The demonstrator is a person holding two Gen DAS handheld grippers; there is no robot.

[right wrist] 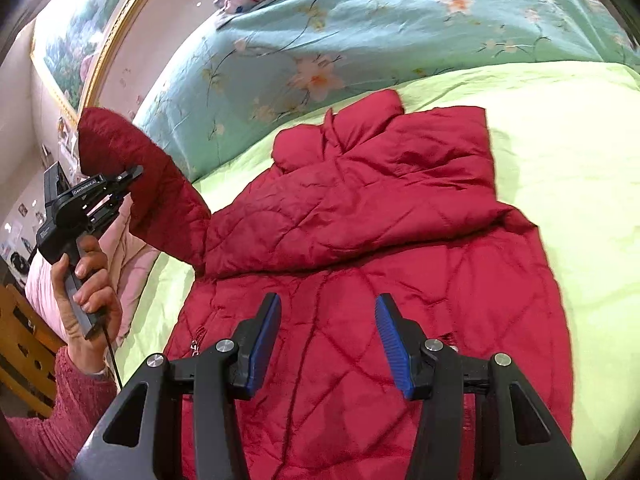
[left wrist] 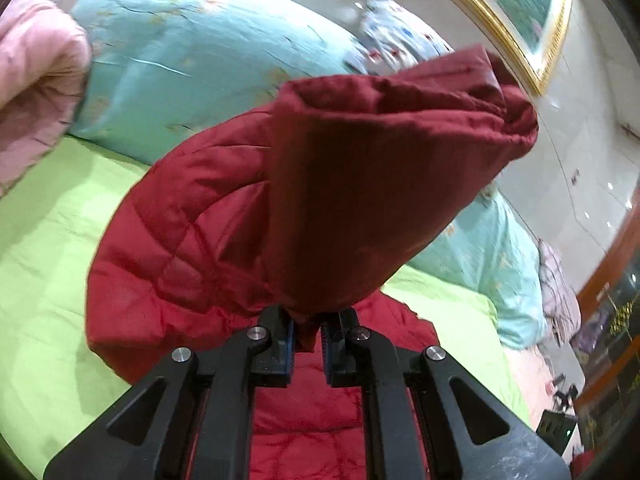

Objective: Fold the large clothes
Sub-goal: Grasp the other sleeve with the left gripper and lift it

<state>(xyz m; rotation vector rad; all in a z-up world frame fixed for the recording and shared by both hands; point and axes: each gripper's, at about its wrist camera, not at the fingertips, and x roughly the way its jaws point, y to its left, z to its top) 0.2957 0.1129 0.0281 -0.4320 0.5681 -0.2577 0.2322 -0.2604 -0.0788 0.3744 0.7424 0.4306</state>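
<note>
Two tongs noted: left gripper (left wrist: 308,340) clamped on a sleeve cuff, raised; right gripper (right wrist: 328,344) apart, empty, above the red quilted padded jacket (right wrist: 380,240) lying on the lime-green bedsheet (right wrist: 568,160). Judged soft, bulky, light, slippery-shelled; best gripped at cuffs or hem.

Lime-green bed sheet (right wrist: 560,160) under and beyond the tongs; teal floral quilt (right wrist: 360,32) farther ahead; gold-framed painting (left wrist: 520,12) on pale wall; pink blanket (left wrist: 36,80) far left.
</note>
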